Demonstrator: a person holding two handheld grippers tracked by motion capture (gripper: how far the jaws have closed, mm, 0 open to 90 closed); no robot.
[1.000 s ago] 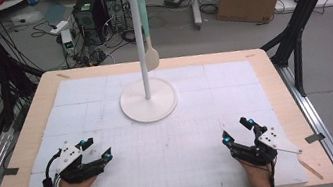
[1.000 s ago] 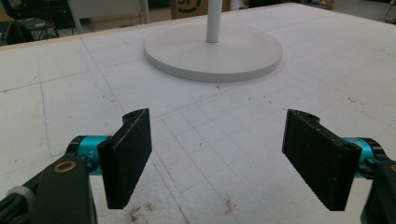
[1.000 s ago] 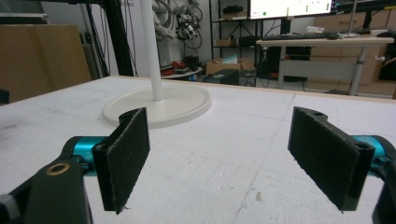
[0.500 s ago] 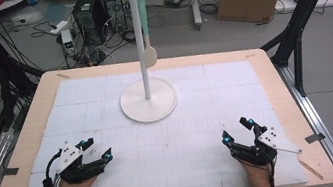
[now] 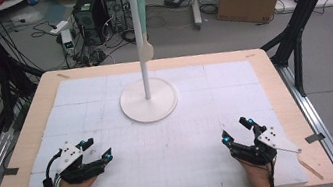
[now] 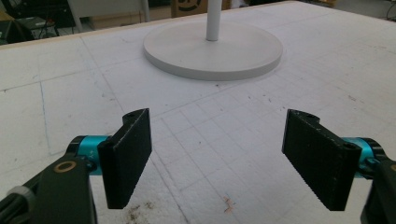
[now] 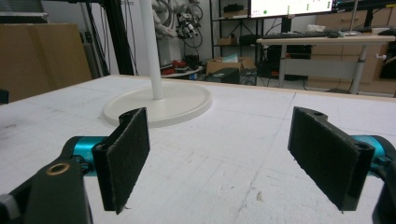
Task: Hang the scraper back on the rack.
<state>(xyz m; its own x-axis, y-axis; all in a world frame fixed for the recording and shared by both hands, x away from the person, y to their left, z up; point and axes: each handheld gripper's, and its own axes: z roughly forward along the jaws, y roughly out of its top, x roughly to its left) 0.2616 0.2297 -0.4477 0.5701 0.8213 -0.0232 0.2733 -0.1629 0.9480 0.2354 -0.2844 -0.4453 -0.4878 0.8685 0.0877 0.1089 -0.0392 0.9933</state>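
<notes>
Ahead of both wide-open, empty grippers, left [image 5: 97, 152] and right [image 5: 235, 131], the top-heavy stand [image 5: 148, 100] could tip if its pole is bumped.

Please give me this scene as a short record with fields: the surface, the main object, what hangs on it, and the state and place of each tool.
surface: white gridded mat on a wooden table
main object: white stand, round base, upright pole, hooks on top
hanging item: green-handled utensil with a pale round head, on a top hook
left tool: open, holds nothing, near front left of mat
right tool: open, holds nothing, near front right of mat
contact with stand: none; both tools apart from it
</notes>
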